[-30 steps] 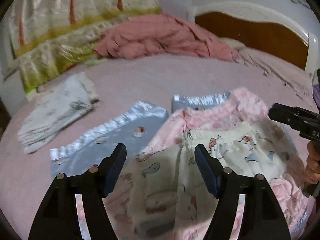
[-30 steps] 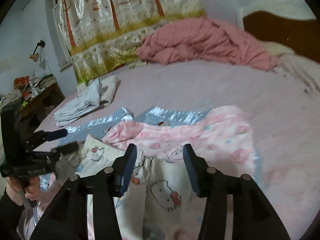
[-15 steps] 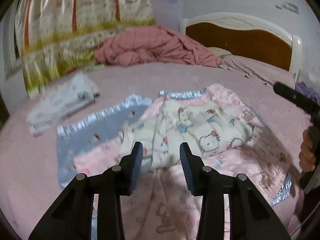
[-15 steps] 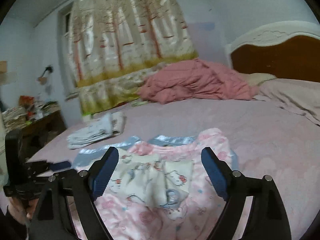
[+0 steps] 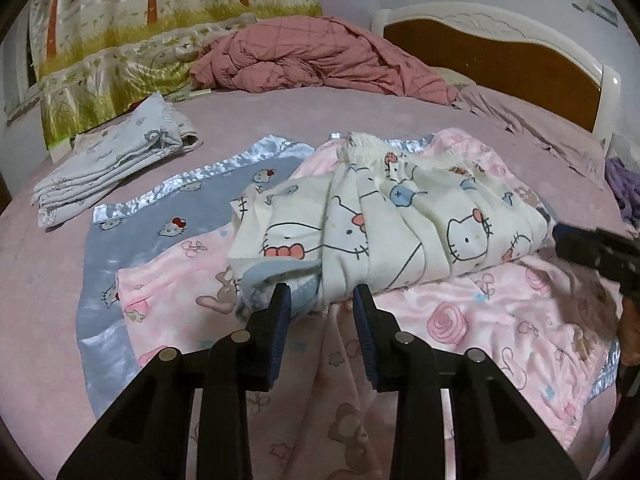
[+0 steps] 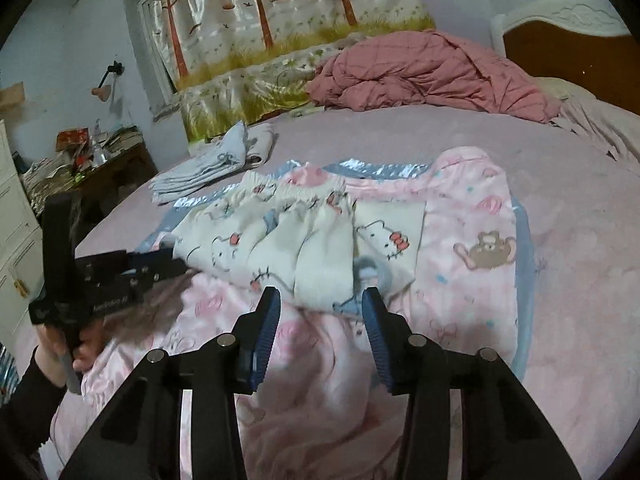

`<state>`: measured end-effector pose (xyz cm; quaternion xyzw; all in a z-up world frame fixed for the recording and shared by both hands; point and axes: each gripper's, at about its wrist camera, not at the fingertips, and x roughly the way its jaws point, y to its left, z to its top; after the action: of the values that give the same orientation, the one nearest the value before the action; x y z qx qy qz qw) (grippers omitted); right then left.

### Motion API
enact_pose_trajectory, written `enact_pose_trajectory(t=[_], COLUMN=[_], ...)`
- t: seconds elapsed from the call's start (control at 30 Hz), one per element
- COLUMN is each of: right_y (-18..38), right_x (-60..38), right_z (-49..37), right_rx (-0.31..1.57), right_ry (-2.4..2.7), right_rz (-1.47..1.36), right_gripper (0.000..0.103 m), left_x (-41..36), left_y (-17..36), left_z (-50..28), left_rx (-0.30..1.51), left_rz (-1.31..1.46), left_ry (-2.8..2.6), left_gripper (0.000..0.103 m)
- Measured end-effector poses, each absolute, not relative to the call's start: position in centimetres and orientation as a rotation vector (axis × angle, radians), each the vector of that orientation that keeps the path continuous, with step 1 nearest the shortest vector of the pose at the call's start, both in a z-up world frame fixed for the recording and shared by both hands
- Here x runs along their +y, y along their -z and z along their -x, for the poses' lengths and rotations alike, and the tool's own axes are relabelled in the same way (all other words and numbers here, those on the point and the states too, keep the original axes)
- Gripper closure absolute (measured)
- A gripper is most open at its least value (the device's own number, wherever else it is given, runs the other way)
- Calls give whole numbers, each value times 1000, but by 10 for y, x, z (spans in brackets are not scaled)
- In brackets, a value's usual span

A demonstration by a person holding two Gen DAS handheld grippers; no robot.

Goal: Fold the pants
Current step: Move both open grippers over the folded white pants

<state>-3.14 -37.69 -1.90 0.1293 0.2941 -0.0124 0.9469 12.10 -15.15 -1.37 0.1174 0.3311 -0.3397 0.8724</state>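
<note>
**Both grippers closing in on the near edge of the Hello Kitty pants**

From the left wrist we see the cream Hello Kitty pants (image 5: pixel 400 224) lying folded over on a pink printed blanket (image 5: pixel 460 320), which sits atop a grey satin-edged blanket (image 5: pixel 132 240) on the bed (image 5: pixel 280 120). Our left gripper (image 5: pixel 322 312) has its fingers (image 5: pixel 282 320) narrowing right now, part open, tips at the near folded edge with a bulge of cloth just reaching between them. We judge they have nothing pinched yet. The right gripper pokes in at the far right edge, beside the pants.

From the right wrist, the pants (image 6: pixel 304 240) lie straight ahead, elastic waistband at the far side, blue-lined hems nearest us. Our right gripper (image 6: pixel 320 312) is closing too, fingers (image 6: pixel 268 320) still well spread, tips at the near edge, gripping nothing as far as we can tell. The left gripper (image 6: pixel 160 264) comes in from the left, touching or almost touching the pants' side.

We'd call this cloth light, soft and floppy; it will sag and slide over the smooth blanket. Best taken by the layered near edge, both layers together, well apart.
</note>
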Motion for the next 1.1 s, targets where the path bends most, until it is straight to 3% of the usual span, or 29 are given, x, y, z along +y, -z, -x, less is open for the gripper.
enact_pose_trajectory(t=[0.17,0.53,0.57,0.6,0.63,0.67,1.1], right_y=[24,27,29,31,32,32,14], right_x=[-367,-361,-361,-361,-361,-362,-360], right_z=[29,11,7,4,3,4,17], right_rx=[634,691,706,716,722,719,618], right_ry=[-12,122,127,129,133,141,288], right_rz=[-215,-112,-111,-109,-108,-111,-65], right_gripper=[73,74,75,87,96,97,101], left_x=[-150,-157,-157,-157,-157,-157,-150], left_y=[12,15,15,16,16,16,-4], left_z=[-122,-125,-125,-126,-126,-126,-112], left_rx=[684,684,687,691,694,698,555], left_rz=[-241,-273,-273,-272,-270,-271,-309], left_ry=[705,678,677,679,690,701,596], left_gripper=[72,71,72,77,95,100,100])
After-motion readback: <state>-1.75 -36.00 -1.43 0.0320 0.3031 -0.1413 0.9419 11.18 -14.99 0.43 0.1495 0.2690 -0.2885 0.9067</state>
